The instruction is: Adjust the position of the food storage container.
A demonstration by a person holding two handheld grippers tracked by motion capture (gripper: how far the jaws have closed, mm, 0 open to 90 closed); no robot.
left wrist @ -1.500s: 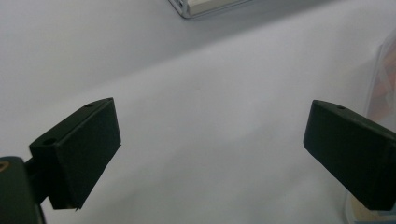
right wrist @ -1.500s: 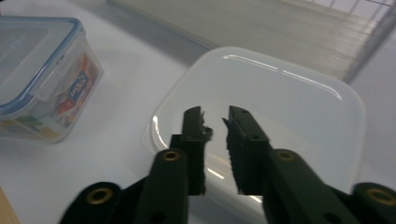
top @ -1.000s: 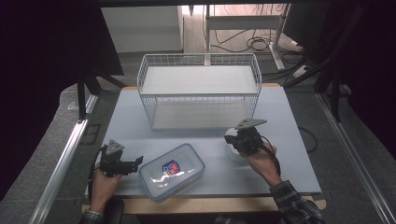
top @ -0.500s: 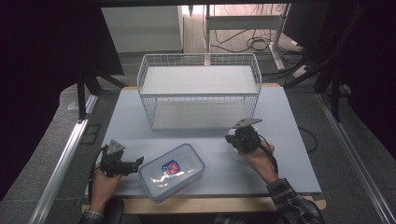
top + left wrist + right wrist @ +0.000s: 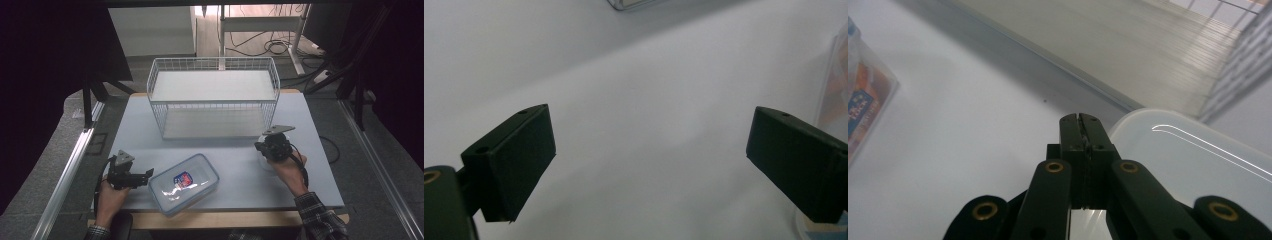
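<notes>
A: Why is the left gripper (image 5: 131,176) sitting so low at the near-left edge of the table (image 5: 240,165)?

B: It is pointing its spread jaws at the clear lidded food container (image 5: 184,183) just beside it. In the left gripper view the jaws are standing wide apart with nothing between them, and the container's wall (image 5: 836,90) is showing at the right edge. I am reading that as lining up for a grasp on the box's short side.

A: And the right gripper (image 5: 272,145)?

B: Its jaws are pressed together in the right gripper view, and I am seeing nothing between them. Just beside them a translucent white plastic piece (image 5: 1198,155), perhaps a lid or a shallow tub, is lying on the table. From the high view the hand is covering most of it.

A: What is the white wire basket (image 5: 215,97) doing there?

B: It is standing empty at the far side, open upward, probably as the place for the container.

A: Anything unclear?

B: The label on the container is too blurred to read, and the plastic piece is running off the frame.
</notes>
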